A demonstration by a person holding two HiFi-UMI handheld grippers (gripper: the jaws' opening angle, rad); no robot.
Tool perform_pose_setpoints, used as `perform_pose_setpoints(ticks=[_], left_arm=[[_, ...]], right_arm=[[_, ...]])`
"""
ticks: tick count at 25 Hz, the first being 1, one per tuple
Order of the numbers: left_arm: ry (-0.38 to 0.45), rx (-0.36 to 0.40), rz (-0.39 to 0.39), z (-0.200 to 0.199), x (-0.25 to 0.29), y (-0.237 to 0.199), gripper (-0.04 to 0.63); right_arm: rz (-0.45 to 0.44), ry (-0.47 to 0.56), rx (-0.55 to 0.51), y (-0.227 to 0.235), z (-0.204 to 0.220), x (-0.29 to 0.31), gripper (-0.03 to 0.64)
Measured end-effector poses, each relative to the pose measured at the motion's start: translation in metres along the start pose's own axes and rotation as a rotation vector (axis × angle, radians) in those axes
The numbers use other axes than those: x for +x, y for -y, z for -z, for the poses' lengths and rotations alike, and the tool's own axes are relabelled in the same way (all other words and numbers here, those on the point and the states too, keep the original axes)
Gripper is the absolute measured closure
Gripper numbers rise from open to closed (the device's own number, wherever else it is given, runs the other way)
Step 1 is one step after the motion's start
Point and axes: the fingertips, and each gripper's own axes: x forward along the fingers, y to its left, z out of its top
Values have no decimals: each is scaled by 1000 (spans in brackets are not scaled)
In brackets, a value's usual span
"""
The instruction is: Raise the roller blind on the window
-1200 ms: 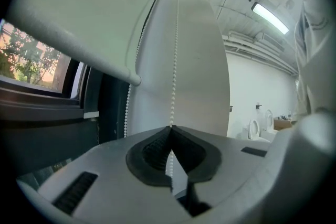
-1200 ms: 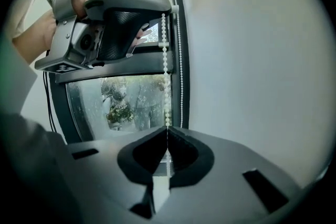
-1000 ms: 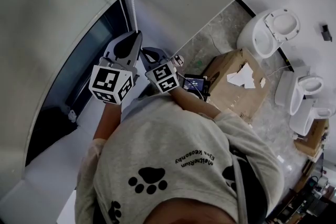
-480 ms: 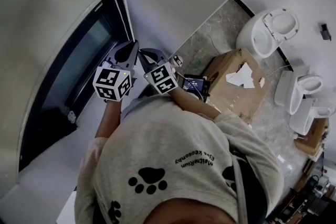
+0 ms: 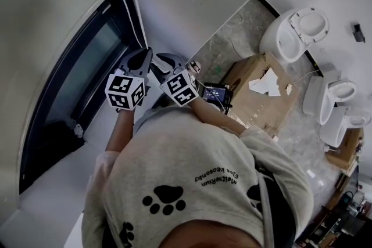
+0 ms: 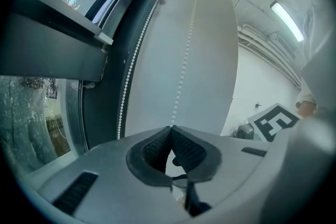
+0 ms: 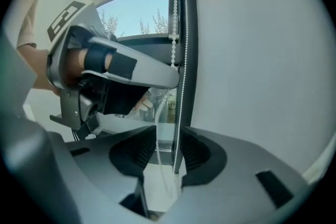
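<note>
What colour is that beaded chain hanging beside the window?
White. The bead chain shows best in the left gripper view.

The bead chain (image 6: 185, 60) hangs right of the window (image 6: 37, 107) — cardboard box (image 5: 256, 93) beside toilet (image 5: 293, 32).

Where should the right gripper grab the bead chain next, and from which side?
Probably on the straight vertical run above the left gripper, which is shut on the bead chain. Come from the room side, jaws either side of the strand, since wall and window frame lie behind it. The right gripper has just been opening its jaws, the chain loose between them.
</note>
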Motion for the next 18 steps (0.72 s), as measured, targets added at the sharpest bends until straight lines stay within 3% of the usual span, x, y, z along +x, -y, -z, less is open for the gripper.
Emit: perform_pose_setpoints(ticks=[7,18], left_arm=[[2,-4,11,-6,4,3,588],[10,-5,20,-7,5,4,588]], right_arm=[[-9,83,7,5,-44,-41,449],[30,330,22,23,-160,-97,460]])
